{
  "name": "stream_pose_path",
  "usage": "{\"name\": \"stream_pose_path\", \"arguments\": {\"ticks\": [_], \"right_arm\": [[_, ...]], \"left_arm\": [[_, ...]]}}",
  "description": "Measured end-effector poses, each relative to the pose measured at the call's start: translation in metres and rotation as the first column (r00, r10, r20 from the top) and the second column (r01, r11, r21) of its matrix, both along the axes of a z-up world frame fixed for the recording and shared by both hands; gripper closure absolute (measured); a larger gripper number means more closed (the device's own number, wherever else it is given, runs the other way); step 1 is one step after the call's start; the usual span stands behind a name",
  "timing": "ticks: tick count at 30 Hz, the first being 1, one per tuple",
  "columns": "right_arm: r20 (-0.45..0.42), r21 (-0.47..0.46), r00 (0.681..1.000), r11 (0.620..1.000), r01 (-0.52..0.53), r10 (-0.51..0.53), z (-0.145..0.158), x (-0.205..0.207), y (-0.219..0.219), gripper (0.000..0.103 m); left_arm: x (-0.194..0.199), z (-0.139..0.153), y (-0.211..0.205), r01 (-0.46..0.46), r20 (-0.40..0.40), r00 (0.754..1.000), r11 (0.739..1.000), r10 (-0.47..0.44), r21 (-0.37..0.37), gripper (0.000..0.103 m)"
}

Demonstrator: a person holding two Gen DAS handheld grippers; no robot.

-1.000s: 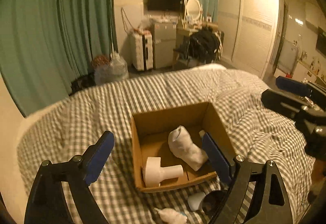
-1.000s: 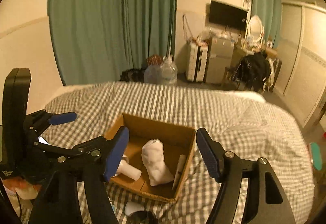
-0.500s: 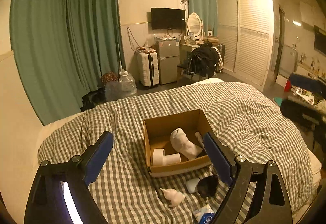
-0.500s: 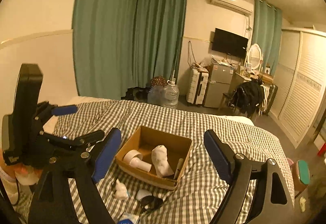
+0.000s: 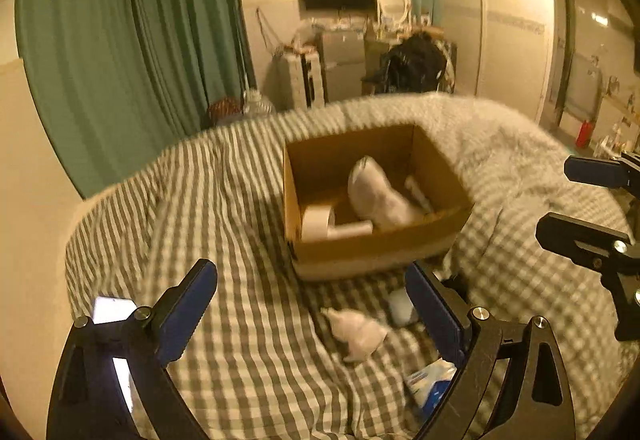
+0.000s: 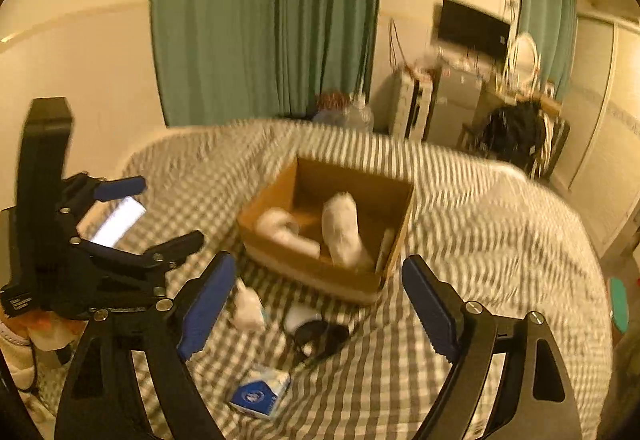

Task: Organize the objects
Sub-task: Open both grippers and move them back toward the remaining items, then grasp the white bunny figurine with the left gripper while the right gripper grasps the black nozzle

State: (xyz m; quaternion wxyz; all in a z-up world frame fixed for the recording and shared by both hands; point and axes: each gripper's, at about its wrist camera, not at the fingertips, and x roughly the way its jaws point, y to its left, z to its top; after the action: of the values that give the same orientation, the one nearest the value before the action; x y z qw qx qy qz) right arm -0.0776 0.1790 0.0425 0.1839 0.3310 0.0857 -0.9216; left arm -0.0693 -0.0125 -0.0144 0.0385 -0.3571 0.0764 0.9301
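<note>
Both tongs hang empty over the checked bedspread [image 6: 500, 240]. The left gripper [image 5: 312, 314] is spreading its jaws wider, nothing between them; the right gripper [image 6: 318, 306] stands wide as well, also bare. Half a second ago the pair hovered high, with the whole bed in sight; now they have dropped nearer, and the cardboard box [image 5: 372, 252] fills more of each view. Inside it lie a white roll [image 5: 318, 222] and a pale bundle [image 5: 380, 196]. Still loose in front of the box: a small white figure [image 5: 356, 332], a dark round item [image 6: 320, 336] and a blue-and-white packet [image 6: 260, 392]. The descent suggests a next pickup, probably from that loose cluster.
</note>
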Motion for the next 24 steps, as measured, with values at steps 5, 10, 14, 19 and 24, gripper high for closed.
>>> {"name": "stream_pose_path", "arguments": {"ticks": [5,10,14,19,24], "right_arm": [[0.128,0.025,0.992,0.999,0.019,-0.022,-0.065,-0.032,0.006,0.018],[0.175,0.072,0.983,0.997,0.033,-0.046,-0.109,-0.051,0.008,0.018],[0.213,0.062,0.976,0.997,0.036,-0.048,-0.132,-0.062,0.013,0.018],[0.239,0.049,0.97,0.998,0.039,-0.05,-0.138,-0.064,0.014,0.018],[0.247,0.055,0.967,0.997,0.054,-0.066,-0.139,-0.062,0.015,0.018]], "left_arm": [[-0.016,-0.063,0.005,-0.011,0.111,0.994,1.0,0.011,0.003,0.005],[-0.027,-0.117,0.016,0.017,0.217,0.976,1.0,-0.016,-0.007,0.005],[-0.037,-0.145,0.024,0.043,0.293,0.955,0.999,-0.035,-0.021,0.005],[-0.051,-0.16,0.025,0.031,0.337,0.941,0.999,-0.033,0.013,0.005],[-0.046,-0.163,0.03,0.068,0.336,0.939,0.997,-0.075,0.033,0.041]]}}
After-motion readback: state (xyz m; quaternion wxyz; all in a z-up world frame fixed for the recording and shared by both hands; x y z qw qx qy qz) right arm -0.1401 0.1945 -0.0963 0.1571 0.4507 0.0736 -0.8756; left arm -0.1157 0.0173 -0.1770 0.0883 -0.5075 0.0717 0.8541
